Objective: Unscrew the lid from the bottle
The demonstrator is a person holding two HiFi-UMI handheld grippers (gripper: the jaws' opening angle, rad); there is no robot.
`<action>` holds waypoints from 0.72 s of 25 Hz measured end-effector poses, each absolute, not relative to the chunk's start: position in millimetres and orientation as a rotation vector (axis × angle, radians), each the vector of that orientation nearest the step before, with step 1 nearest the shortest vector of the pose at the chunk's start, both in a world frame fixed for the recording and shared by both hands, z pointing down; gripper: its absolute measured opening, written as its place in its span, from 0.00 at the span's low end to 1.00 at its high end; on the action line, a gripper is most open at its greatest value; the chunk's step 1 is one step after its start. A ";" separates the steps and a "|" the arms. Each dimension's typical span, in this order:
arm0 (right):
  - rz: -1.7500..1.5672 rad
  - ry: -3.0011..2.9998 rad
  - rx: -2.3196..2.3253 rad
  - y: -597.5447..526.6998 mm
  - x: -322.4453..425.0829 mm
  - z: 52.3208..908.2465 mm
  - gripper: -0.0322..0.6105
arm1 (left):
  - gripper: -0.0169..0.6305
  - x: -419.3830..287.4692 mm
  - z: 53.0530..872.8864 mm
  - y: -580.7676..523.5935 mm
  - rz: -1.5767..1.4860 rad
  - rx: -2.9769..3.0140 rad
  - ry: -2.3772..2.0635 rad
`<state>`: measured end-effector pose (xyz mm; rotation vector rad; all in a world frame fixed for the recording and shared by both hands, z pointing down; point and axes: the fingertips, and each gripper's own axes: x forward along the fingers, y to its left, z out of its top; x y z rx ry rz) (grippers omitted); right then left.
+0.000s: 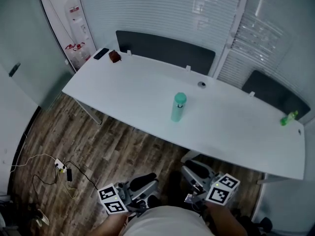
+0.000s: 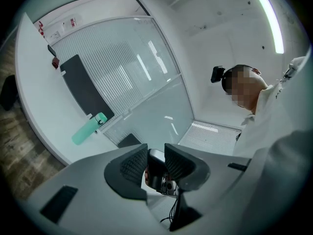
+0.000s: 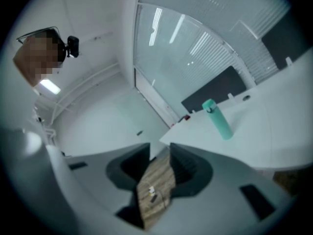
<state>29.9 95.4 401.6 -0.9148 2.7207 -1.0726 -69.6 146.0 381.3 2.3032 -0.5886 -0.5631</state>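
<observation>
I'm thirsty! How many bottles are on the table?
1 for sure: the teal bottle stands midway along the table. A small green thing at its right end is too small to tell.

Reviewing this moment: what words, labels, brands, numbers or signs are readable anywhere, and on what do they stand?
No readable text in any view.
Teal bottle: no label or print visible.
Left marker cube and right marker cube: black-and-white square patterns only, no letters.
Red-and-white wall fixture: any print is too small to read.
</observation>
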 end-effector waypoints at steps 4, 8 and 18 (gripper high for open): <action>-1.080 2.751 -0.880 53.2 44.9 404.3 0.24 | 0.21 -46.6 382.8 100.4 -0.564 2.297 -0.615; -1.078 2.774 -0.877 15.4 65.6 407.2 0.24 | 0.21 -24.0 383.5 58.2 -0.552 2.305 -0.644; -1.122 2.810 -0.874 -24.5 78.1 419.3 0.24 | 0.21 -12.2 390.0 11.9 -0.557 2.261 -0.690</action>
